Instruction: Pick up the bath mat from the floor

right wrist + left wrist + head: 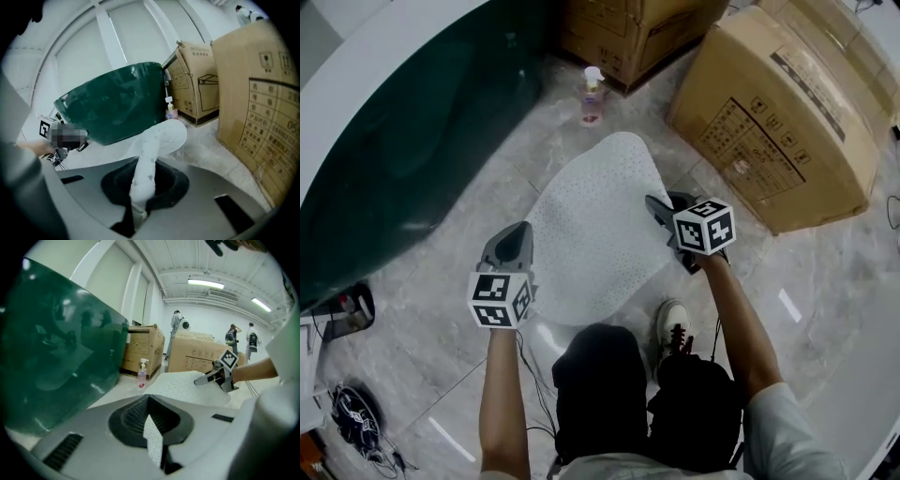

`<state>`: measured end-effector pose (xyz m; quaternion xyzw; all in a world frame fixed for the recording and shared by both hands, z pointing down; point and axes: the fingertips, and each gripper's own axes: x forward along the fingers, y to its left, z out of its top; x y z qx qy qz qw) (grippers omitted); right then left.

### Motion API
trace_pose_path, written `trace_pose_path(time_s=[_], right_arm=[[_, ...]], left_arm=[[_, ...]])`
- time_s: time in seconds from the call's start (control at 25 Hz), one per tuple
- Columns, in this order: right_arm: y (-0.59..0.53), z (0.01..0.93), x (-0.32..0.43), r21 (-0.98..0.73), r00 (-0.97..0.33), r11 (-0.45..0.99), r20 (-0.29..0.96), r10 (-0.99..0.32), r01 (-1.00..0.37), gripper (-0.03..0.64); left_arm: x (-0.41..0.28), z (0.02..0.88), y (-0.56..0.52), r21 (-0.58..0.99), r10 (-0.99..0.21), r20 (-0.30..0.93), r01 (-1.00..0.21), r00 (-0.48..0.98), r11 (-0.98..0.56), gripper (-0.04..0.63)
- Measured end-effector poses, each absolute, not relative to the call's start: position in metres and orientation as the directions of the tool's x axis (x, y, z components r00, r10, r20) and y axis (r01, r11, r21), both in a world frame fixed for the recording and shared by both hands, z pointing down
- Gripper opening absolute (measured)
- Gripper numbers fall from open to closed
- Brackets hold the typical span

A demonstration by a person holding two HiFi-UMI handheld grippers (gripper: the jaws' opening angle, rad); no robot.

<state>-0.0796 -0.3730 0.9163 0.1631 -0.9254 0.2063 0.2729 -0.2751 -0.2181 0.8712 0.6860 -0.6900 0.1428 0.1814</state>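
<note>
The bath mat (595, 234), white and dotted with small holes, is held up above the grey marble floor (478, 178) between the two claws and is spread out in front of the person. Its left edge is pinched by the left claw (520, 236); in the left gripper view a fold of the perforated material is seen clamped between the closed jaws. Its right edge is gripped by the right claw (660, 210), and in the right gripper view the mat is seen bunched into a thick roll between jaws that are closed tightly on it. The rounded far end of the mat is directed towards a small pump bottle (593, 94) that stands upright on the floor; whether that end touches the floor cannot be told. A large dark green tub (403, 141) is seen to the left of the mat, and a big cardboard box (787, 122) lies to the right, with further boxes stacked behind the bottle. A white shoe (672, 323) is planted on the floor just below the mat's near edge.
</note>
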Motion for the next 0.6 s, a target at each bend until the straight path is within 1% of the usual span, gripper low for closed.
trace_pose_path(time_s=[0.16, 0.32, 0.44, 0.6], right_arm=[[-0.378, 0.855, -0.083, -0.276, -0.832, 0.887, 0.523, -0.185, -0.371, 0.032], [-0.376, 0.802, -0.086, -0.297, -0.844, 0.902, 0.523, -0.119, -0.312, 0.034], [-0.377, 0.760, -0.080, -0.335, -0.847, 0.893, 0.525, -0.086, -0.299, 0.032], [-0.370, 0.684, -0.071, -0.359, -0.840, 0.876, 0.535, -0.089, -0.321, 0.032]], left_arm=[[-0.271, 0.842, -0.236, 0.045, -0.903, 0.429, -0.999, 0.015, 0.005, 0.011], [-0.262, 0.798, -0.246, 0.056, -0.894, 0.448, -0.998, 0.016, 0.011, 0.011], [-0.253, 0.749, -0.249, 0.056, -0.882, 0.471, -0.998, 0.018, 0.010, 0.011], [-0.246, 0.659, -0.246, 0.057, -0.870, 0.492, -0.998, 0.020, 0.009, 0.011]])
